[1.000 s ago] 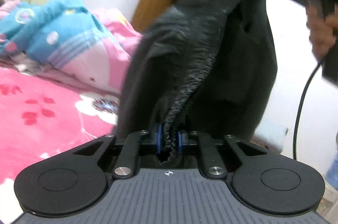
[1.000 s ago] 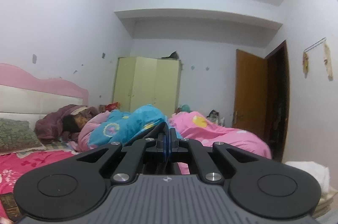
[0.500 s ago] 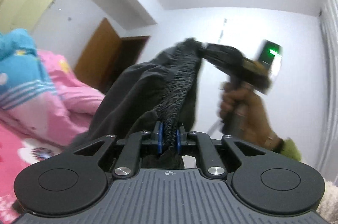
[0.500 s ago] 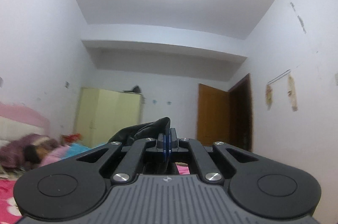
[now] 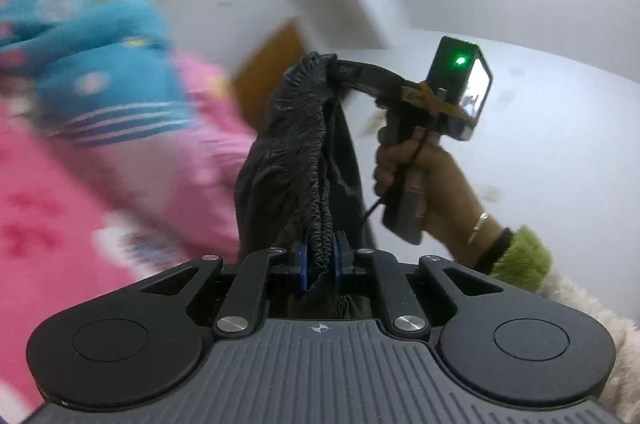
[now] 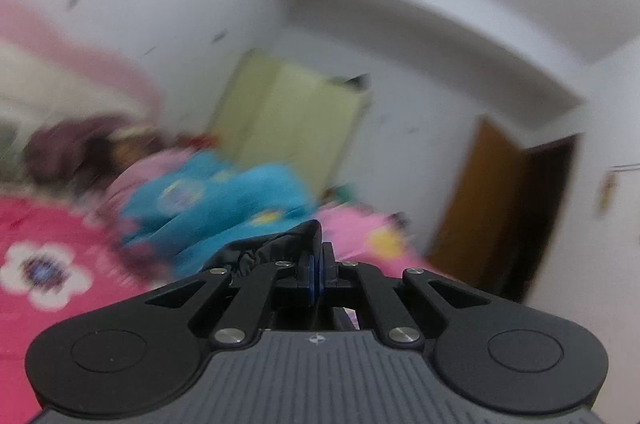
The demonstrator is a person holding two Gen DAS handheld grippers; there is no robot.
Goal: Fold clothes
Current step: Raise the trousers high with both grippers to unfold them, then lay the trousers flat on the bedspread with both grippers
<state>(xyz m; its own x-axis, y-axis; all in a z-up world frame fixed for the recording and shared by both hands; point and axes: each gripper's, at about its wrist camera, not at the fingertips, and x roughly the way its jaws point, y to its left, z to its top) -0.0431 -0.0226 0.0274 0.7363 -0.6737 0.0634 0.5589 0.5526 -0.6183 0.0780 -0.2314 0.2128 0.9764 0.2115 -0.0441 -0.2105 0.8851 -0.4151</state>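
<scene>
A black garment [image 5: 296, 151] with a gathered elastic waistband hangs in the air between both grippers. My left gripper [image 5: 320, 260] is shut on one end of the waistband. Higher up in the left wrist view, the right gripper [image 5: 340, 69] pinches the other end, and a hand [image 5: 416, 163] holds its handle. In the right wrist view my right gripper [image 6: 317, 274] is shut, with a fold of the black garment [image 6: 276, 244] bunched at its fingertips on the left side. The rest of the cloth hangs below, out of that view.
A bed with a pink flowered sheet [image 6: 44, 264] lies to the left and below. A blue and pink quilt [image 6: 224, 199] is heaped on it. A pale green wardrobe [image 6: 288, 119] and a brown door [image 6: 476, 199] stand at the far wall. Both views are motion-blurred.
Both grippers have swung back down from pointing toward the ceiling, and the bed is in view again. The garment stays held at both ends of its waistband.
</scene>
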